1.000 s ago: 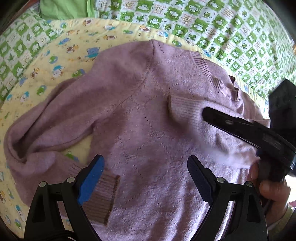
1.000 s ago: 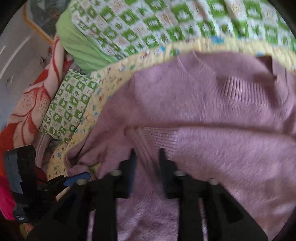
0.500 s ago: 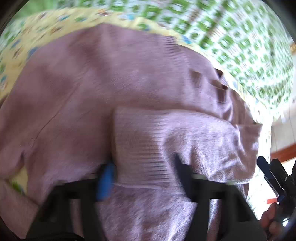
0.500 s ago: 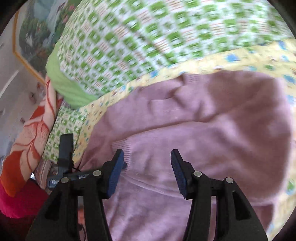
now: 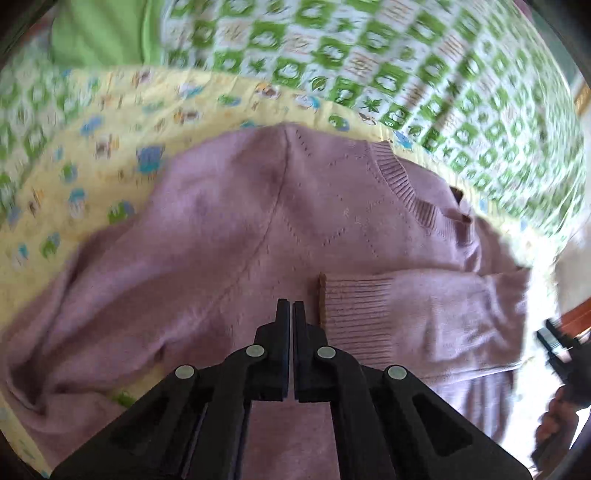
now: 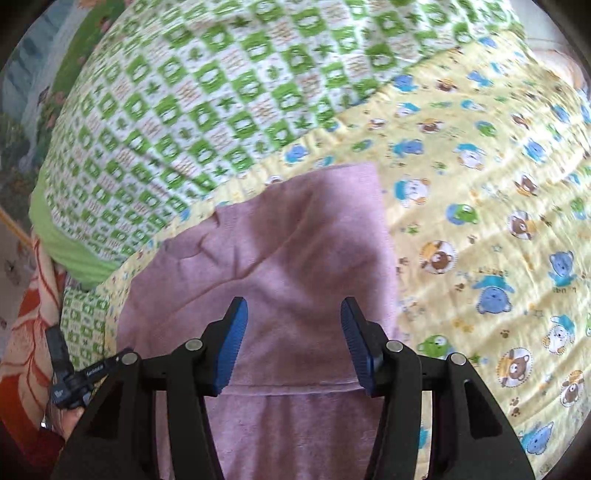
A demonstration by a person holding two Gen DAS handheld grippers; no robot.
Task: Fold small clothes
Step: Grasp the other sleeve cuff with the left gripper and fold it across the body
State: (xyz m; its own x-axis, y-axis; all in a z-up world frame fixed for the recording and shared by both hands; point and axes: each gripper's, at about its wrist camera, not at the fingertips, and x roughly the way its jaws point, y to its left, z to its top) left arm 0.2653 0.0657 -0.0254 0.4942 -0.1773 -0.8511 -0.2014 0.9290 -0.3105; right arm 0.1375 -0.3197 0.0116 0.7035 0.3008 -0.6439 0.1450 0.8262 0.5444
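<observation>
A small mauve knit sweater [image 5: 229, 229] lies flat on a yellow cartoon-print quilt [image 5: 92, 147]. One sleeve is folded across the chest, its ribbed cuff [image 5: 354, 314] just right of my left gripper [image 5: 292, 306], which is shut and empty above the sweater's body. The other sleeve trails off to the left. In the right wrist view the sweater [image 6: 280, 266] lies under my right gripper [image 6: 293, 325], which is open and empty above it. The right gripper also shows at the left wrist view's right edge [image 5: 557, 343].
A green-and-white patterned blanket [image 6: 221, 92] is piled behind the quilt, with a plain green edge [image 5: 99, 33]. An orange floral cloth [image 6: 26, 332] lies at the left in the right wrist view. The left gripper shows there too [image 6: 70, 376].
My right gripper let go of the folded sleeve, opened and drew back to the sweater's side. My left gripper closed from open and pulled back above the sweater's body.
</observation>
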